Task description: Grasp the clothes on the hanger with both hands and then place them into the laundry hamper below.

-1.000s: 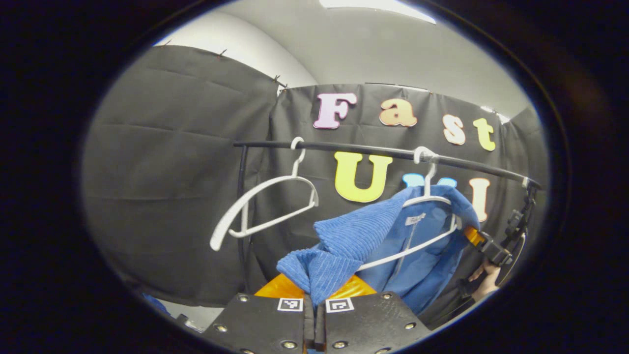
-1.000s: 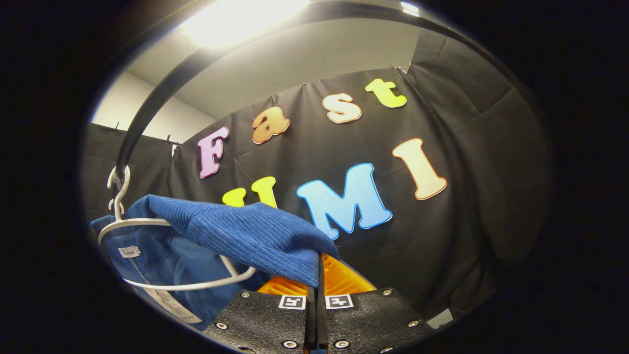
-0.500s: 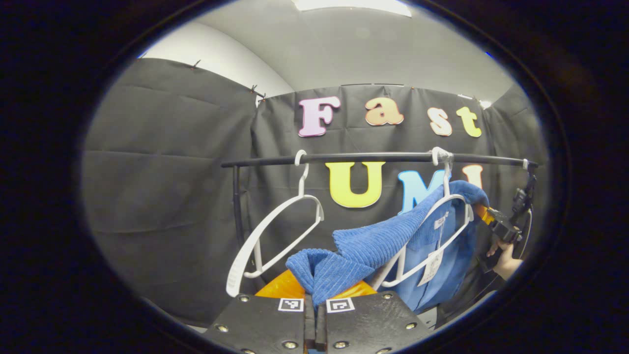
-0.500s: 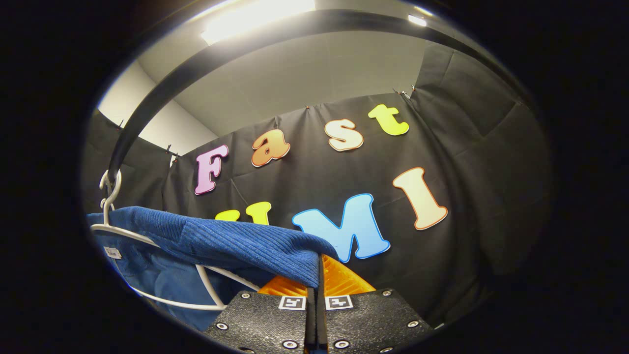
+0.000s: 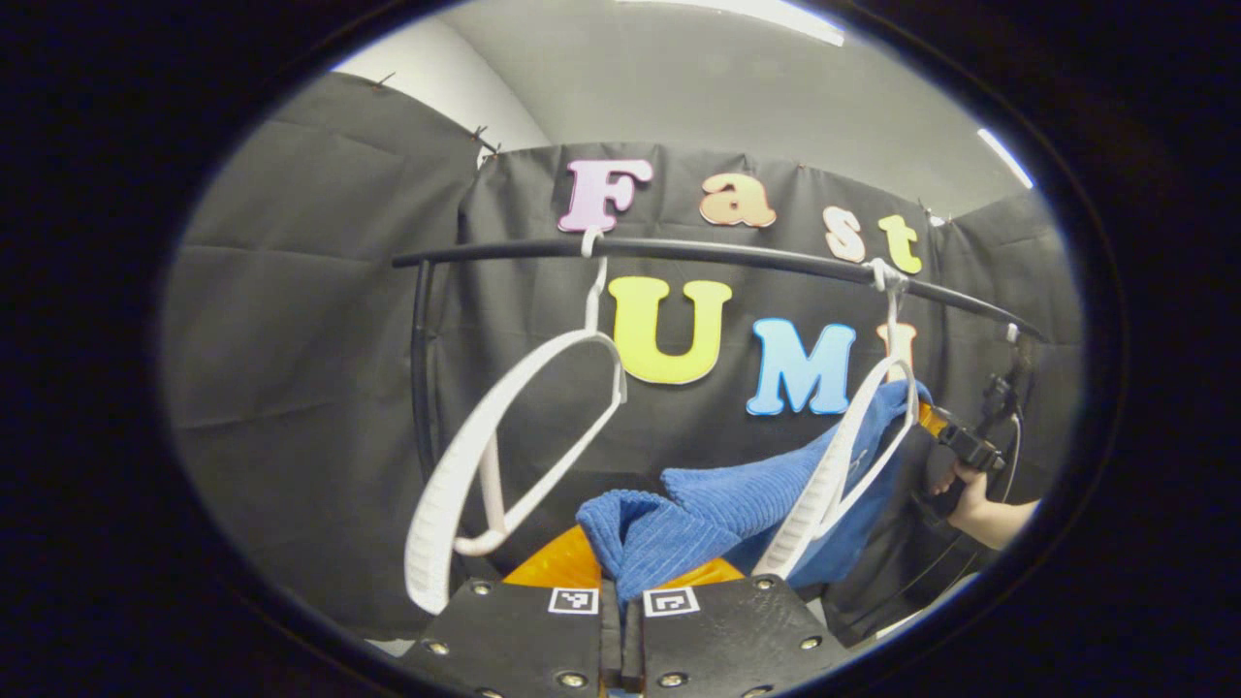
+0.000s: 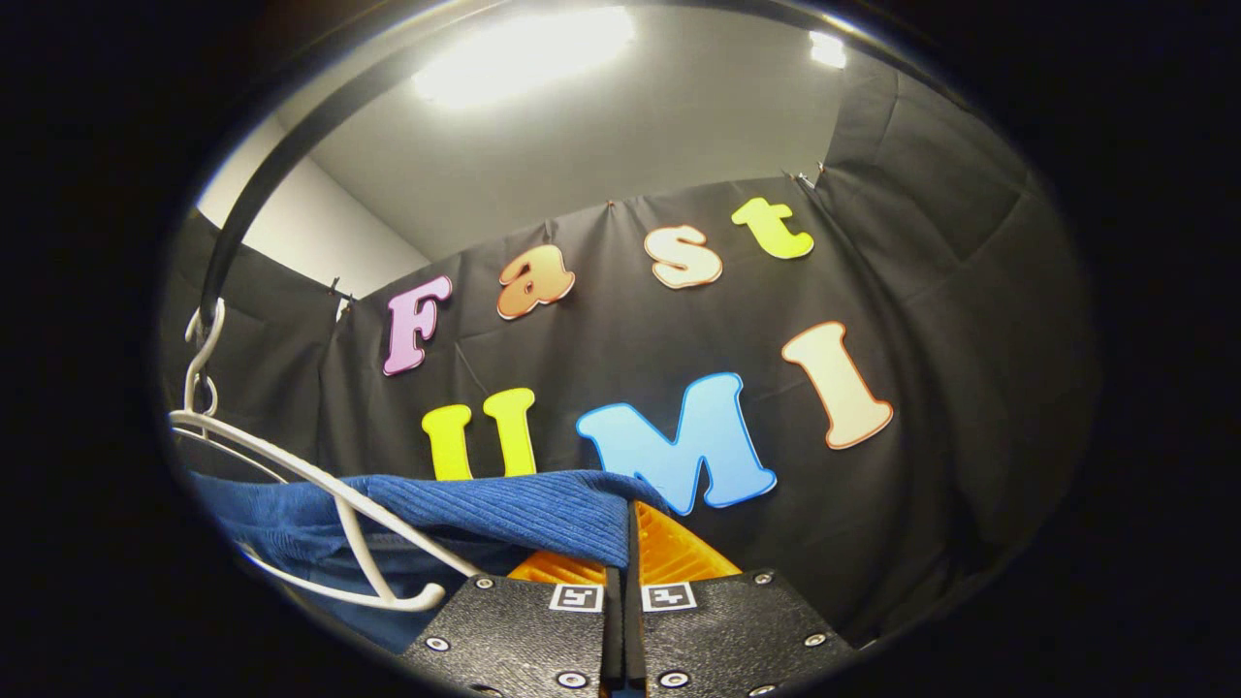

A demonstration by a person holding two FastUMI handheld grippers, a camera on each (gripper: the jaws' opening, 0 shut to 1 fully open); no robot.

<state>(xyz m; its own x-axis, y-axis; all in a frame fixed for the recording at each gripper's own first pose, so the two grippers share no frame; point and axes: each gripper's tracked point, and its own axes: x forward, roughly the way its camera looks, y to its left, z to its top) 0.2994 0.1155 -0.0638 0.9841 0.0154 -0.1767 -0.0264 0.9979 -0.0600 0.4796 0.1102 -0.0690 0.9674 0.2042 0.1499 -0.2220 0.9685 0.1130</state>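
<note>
Dark booth cloth backs the black clothes rail (image 5: 698,254); an empty white plastic hanger (image 5: 504,456) hangs at 9 o'clock. The hamper is hidden. The ribbed blue garment (image 5: 717,509) sags off the white hanger (image 5: 839,465), pinched by the left gripper (image 5: 620,591) and right gripper (image 6: 625,586).

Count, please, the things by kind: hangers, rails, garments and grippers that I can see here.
White hangers: 2, a bare hanger and the hanger by the garment
Black rail: 1
Blue garment: 1
Grippers: 2, left gripper and right gripper, each closed on the blue garment
Total: 6
</note>
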